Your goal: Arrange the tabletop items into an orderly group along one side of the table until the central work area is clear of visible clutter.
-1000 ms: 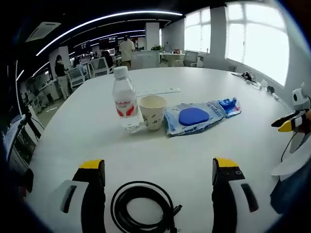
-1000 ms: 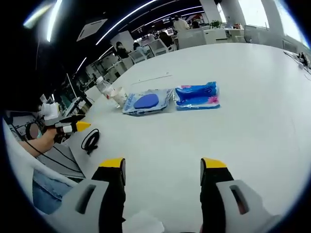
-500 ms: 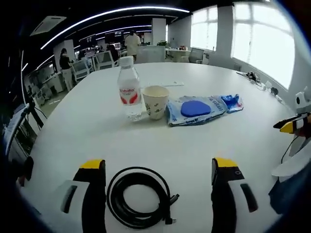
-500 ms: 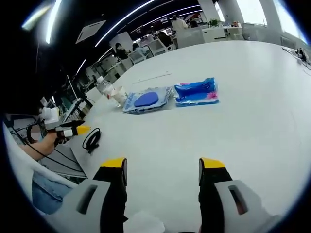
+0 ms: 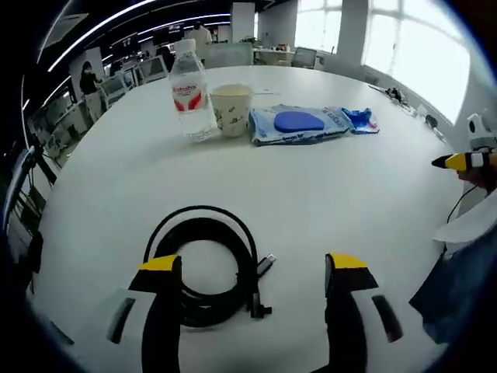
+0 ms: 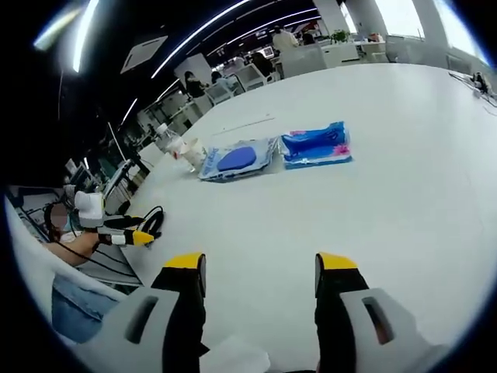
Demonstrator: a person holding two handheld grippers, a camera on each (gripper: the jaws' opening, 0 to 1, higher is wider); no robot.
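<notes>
A black coiled cable (image 5: pixel 200 213) lies on the white table (image 5: pixel 311 202) right at my left gripper (image 5: pixel 253 268), which is open; its left jaw tip overlaps the coil. Farther off stand a clear water bottle (image 5: pixel 186 89) and a paper cup (image 5: pixel 231 109), with a blue pouch (image 5: pixel 299 123) and a blue tissue packet (image 5: pixel 359 119) lying to their right. My right gripper (image 6: pixel 260 264) hangs open over bare table, well short of the pouch (image 6: pixel 237 159) and packet (image 6: pixel 317 145). The bottle (image 6: pixel 165 140), cup (image 6: pixel 192 154) and cable (image 6: pixel 154 220) sit at its far left.
The right gripper's yellow tip (image 5: pixel 458 161) pokes in at the table's right edge, beside a person's pale sleeve (image 5: pixel 470 233). The left gripper (image 6: pixel 116 233) shows near the table's left edge. Small items (image 5: pixel 397 95) lie at the far edge. Office chairs and people stand beyond the table.
My left gripper has moved forward and down onto the cable, so the coil now reaches its left jaw. The right gripper has barely shifted.
</notes>
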